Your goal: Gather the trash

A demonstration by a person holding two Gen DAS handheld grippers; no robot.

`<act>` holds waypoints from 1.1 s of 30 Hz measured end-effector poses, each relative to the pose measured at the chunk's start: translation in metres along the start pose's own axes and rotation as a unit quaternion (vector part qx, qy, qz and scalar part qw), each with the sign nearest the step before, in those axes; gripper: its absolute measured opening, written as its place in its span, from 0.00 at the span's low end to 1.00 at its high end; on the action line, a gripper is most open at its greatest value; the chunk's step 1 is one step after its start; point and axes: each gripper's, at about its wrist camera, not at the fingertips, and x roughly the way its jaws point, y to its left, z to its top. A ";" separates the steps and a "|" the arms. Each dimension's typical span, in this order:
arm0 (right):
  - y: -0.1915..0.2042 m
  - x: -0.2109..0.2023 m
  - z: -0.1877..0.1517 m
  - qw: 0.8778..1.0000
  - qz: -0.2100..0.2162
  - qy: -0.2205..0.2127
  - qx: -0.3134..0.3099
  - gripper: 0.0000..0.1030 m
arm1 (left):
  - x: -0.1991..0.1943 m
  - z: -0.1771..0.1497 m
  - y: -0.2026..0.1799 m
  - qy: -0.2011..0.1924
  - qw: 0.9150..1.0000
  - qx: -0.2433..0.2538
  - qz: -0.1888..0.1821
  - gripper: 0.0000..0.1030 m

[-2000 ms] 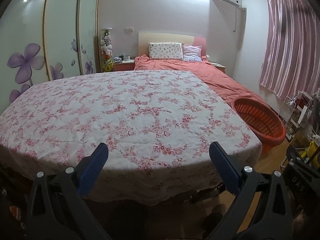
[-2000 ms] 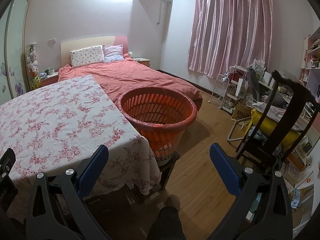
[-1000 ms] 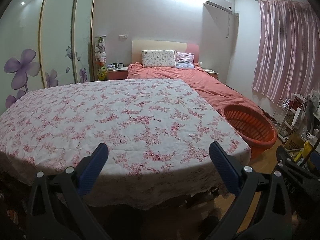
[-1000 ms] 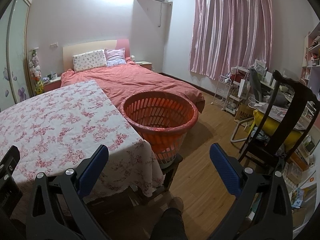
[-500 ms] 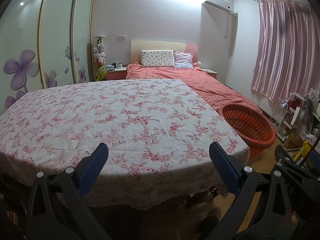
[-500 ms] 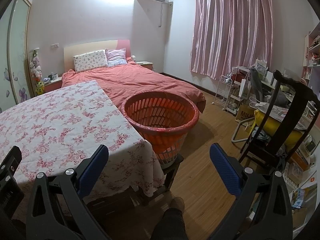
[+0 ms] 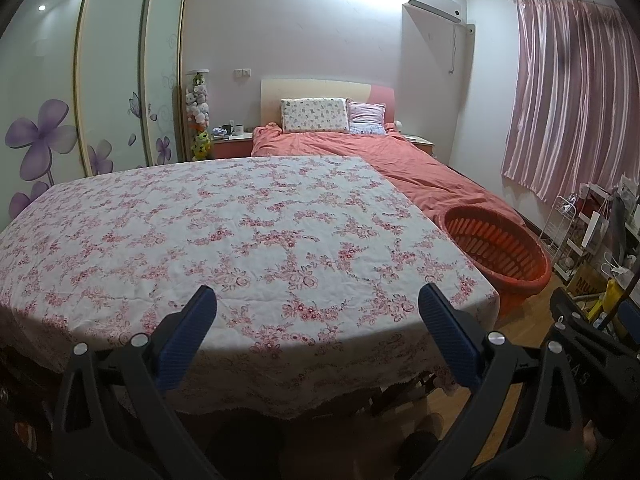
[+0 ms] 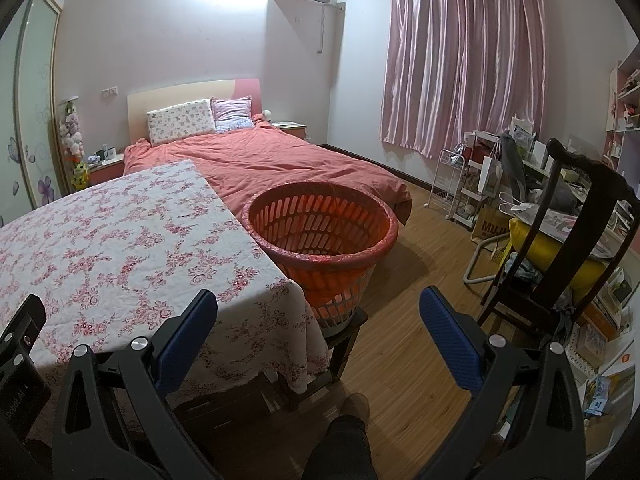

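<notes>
An orange slotted basket (image 8: 324,236) lined with a red bag stands on a low dark stool at the right end of a table covered with a pink floral cloth (image 7: 224,240). The basket also shows in the left wrist view (image 7: 496,248). I see no trash on the cloth. My left gripper (image 7: 316,320) is open and empty, held in front of the table's near edge. My right gripper (image 8: 318,320) is open and empty, held back from the table's right corner and the basket.
A bed with an orange cover (image 8: 280,160) lies behind the table. A dark wooden chair (image 8: 568,240) with a yellow cushion stands at the right, with white wire racks (image 8: 452,176) and shelves by the pink curtain. A wardrobe (image 7: 80,100) lines the left wall. My foot (image 8: 356,408) is on the wood floor.
Both views have drifted slightly back and up from the table. Both grippers have stayed open and empty.
</notes>
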 end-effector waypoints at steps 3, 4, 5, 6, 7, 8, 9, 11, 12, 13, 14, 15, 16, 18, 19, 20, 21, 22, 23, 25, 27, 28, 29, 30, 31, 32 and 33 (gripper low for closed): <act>0.001 0.000 0.000 1.000 0.000 0.000 0.000 0.97 | 0.000 0.000 0.000 0.000 1.000 0.000 0.000 0.96; 0.001 0.000 0.001 1.000 0.000 0.000 0.000 0.97 | 0.000 0.000 0.000 0.000 1.000 0.000 0.000 0.96; 0.001 0.000 0.000 1.000 0.000 0.000 0.000 0.97 | 0.000 0.000 0.000 0.000 1.000 -0.001 0.000 0.96; 0.002 0.000 0.001 1.000 0.000 0.000 0.000 0.97 | 0.000 0.000 0.000 0.000 1.000 0.000 0.000 0.96; 0.001 0.000 0.001 1.000 0.000 0.000 0.000 0.97 | 0.000 0.000 0.000 0.000 1.000 0.000 0.000 0.96; 0.001 0.000 0.000 1.000 0.000 0.000 0.000 0.97 | 0.000 0.000 0.000 0.001 1.000 0.000 0.000 0.96; 0.002 0.000 0.001 1.000 0.000 0.000 0.000 0.97 | 0.000 0.000 0.000 0.000 1.000 0.000 0.000 0.96; 0.000 0.000 0.000 1.000 0.000 0.000 0.000 0.97 | 0.000 -0.001 0.000 0.001 1.000 0.000 0.000 0.96; 0.000 0.000 0.000 1.000 0.000 0.000 0.000 0.97 | 0.001 0.000 0.000 0.001 1.000 0.000 0.001 0.96; 0.000 0.000 0.001 1.000 0.000 0.000 0.001 0.97 | 0.001 0.000 0.000 0.001 1.000 0.000 0.001 0.96; 0.000 0.000 0.000 1.000 0.000 0.000 0.000 0.97 | 0.001 -0.002 0.000 0.001 1.000 0.000 0.001 0.96; 0.000 0.000 0.000 1.000 0.000 0.000 0.000 0.97 | 0.001 -0.002 0.000 0.001 1.000 0.000 0.001 0.96; 0.000 0.000 0.001 1.000 0.000 0.000 0.001 0.97 | 0.001 -0.003 0.000 0.001 1.000 0.001 0.002 0.96; -0.001 0.000 0.000 1.000 0.000 0.000 0.001 0.97 | 0.001 -0.005 0.000 0.001 1.000 0.001 0.002 0.96; 0.000 0.000 0.001 1.000 0.000 0.000 0.001 0.97 | 0.001 -0.005 0.000 0.001 1.000 0.001 0.002 0.96; 0.000 0.000 0.001 1.000 0.000 0.000 0.001 0.97 | 0.001 -0.005 0.000 0.001 1.000 0.001 0.002 0.96; 0.000 0.000 0.001 1.000 0.000 0.000 0.001 0.97 | 0.001 -0.004 0.000 0.001 1.000 0.001 0.002 0.96; 0.000 0.000 0.001 1.000 0.000 0.000 0.001 0.97 | 0.001 -0.005 0.000 0.001 1.000 0.002 0.002 0.96; 0.000 0.000 0.001 1.000 0.000 0.000 0.001 0.97 | 0.001 -0.005 0.000 0.002 1.000 0.002 0.001 0.96; -0.001 0.000 0.001 1.000 0.000 -0.001 0.001 0.97 | 0.000 -0.006 0.000 0.002 1.000 0.004 0.001 0.96; -0.001 0.000 0.000 1.000 0.000 0.000 0.001 0.97 | 0.001 -0.005 0.000 0.002 1.000 0.003 0.001 0.96; -0.001 0.000 0.000 1.000 0.000 0.000 0.001 0.97 | 0.000 -0.006 0.000 0.002 1.000 0.003 0.001 0.96; -0.001 0.000 0.000 1.000 0.000 0.000 0.001 0.97 | 0.001 -0.005 0.000 0.002 1.000 0.003 0.001 0.96; -0.001 0.000 0.000 1.000 0.000 0.000 0.001 0.97 | 0.000 -0.005 0.000 0.002 1.000 0.004 0.001 0.96; 0.000 0.000 0.001 1.000 0.000 0.000 0.001 0.97 | 0.000 -0.006 0.000 0.003 1.000 0.004 0.002 0.96; 0.000 0.000 0.001 1.000 0.000 0.000 0.001 0.97 | 0.000 -0.005 0.000 0.003 1.000 0.004 0.002 0.96; 0.000 0.000 0.000 1.000 0.000 0.000 0.001 0.97 | 0.001 -0.003 0.001 0.003 1.000 0.004 0.002 0.96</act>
